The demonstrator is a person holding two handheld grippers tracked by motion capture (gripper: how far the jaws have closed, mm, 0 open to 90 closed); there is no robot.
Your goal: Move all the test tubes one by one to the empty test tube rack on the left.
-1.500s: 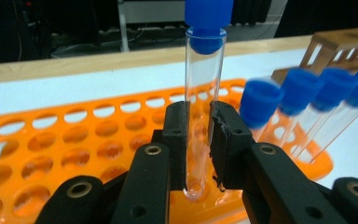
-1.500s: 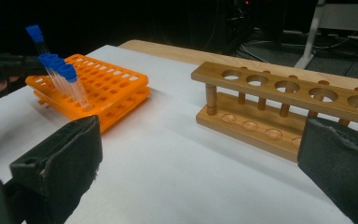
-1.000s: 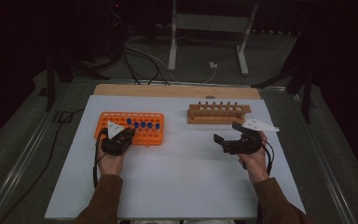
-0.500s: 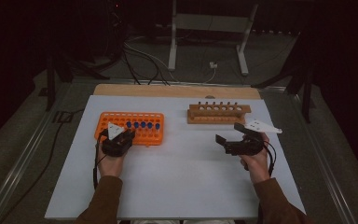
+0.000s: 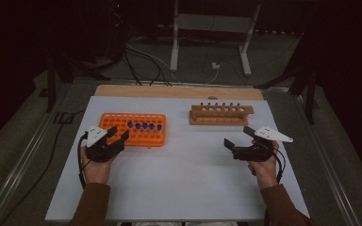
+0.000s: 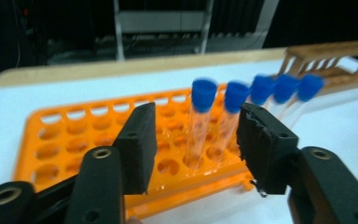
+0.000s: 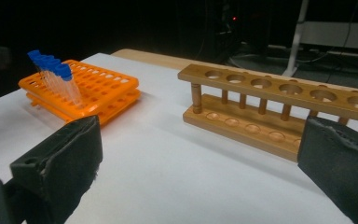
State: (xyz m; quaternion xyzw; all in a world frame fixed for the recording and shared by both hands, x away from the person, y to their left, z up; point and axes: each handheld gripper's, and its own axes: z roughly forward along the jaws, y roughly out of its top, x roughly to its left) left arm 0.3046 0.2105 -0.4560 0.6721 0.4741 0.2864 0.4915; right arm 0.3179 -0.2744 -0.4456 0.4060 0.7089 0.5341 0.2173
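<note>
An orange tube rack (image 5: 113, 117) lies on the left of the white table, with several blue-capped clear tubes (image 5: 143, 126) standing in a row in it. My left gripper (image 5: 119, 133) hovers at the rack's near left corner. Its jaws have just been opening and grip nothing. In the left gripper view the left gripper (image 6: 196, 112) frames two tubes (image 6: 203, 93) that stand in the rack (image 6: 51, 140) beyond the pads, untouched. My right gripper (image 5: 237, 136) stands open and empty in front of an empty wooden tube rack (image 5: 221, 114), which also shows in the right gripper view (image 7: 270, 93).
The white board (image 5: 184, 179) has bare room in the middle and along its front. A wooden table edge (image 5: 169, 92) runs behind it. Metal stand legs (image 5: 174, 52) and cables lie on the dark floor beyond.
The left gripper has drawn back from over the orange rack toward its near left corner and lifted, and its shut jaws have opened. The right gripper has stayed where it was.
</note>
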